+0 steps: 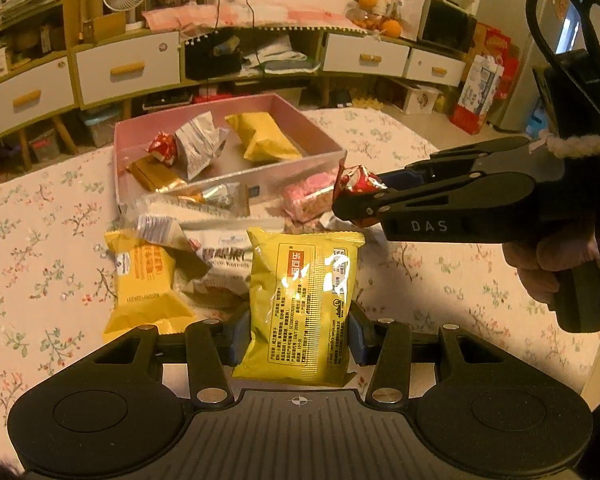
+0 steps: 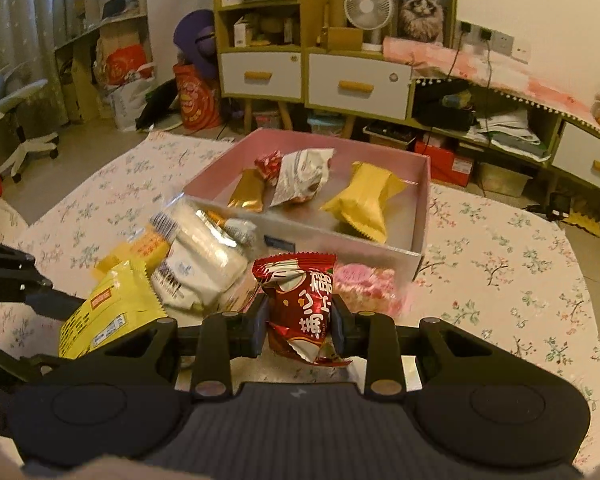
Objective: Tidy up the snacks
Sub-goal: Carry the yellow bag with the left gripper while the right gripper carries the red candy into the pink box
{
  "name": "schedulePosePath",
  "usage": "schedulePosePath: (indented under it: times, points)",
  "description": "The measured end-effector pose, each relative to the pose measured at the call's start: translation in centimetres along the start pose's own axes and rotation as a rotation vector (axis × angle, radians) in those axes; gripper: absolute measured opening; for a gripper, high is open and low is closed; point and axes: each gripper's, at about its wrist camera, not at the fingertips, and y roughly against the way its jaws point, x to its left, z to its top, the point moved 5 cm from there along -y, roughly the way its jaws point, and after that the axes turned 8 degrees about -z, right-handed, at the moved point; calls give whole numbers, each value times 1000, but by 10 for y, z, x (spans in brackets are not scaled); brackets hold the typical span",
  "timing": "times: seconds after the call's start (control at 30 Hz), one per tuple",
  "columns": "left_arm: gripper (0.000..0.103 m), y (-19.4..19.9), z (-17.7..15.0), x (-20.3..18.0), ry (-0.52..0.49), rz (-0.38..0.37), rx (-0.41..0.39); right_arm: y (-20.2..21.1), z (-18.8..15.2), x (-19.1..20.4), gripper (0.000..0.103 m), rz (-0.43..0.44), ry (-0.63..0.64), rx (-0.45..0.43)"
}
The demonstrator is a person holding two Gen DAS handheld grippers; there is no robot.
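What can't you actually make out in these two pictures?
- Pink snack, right wrist view: blurred, label unreadable.
- White packets, left wrist view: overlapped by the yellow packet, so their number is unclear.
- Pink box: its near wall hides part of the floor inside.

one pink box with four snacks inside: one yellow pack, one silver wrapper, one gold bar, one red candy. outside it, two more yellow packs, one red packet, one pink snack.
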Motion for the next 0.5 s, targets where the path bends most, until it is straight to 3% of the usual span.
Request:
schedulePosePath:
  times: [0.3,0.5]
  points:
    - [45,5,32,15,50,45,-64,-7,17,-19,28,-40,-70,-18]
    - [45,-1,61,34,135,81,-93,-14,33,-28,29,-47,-128,-31]
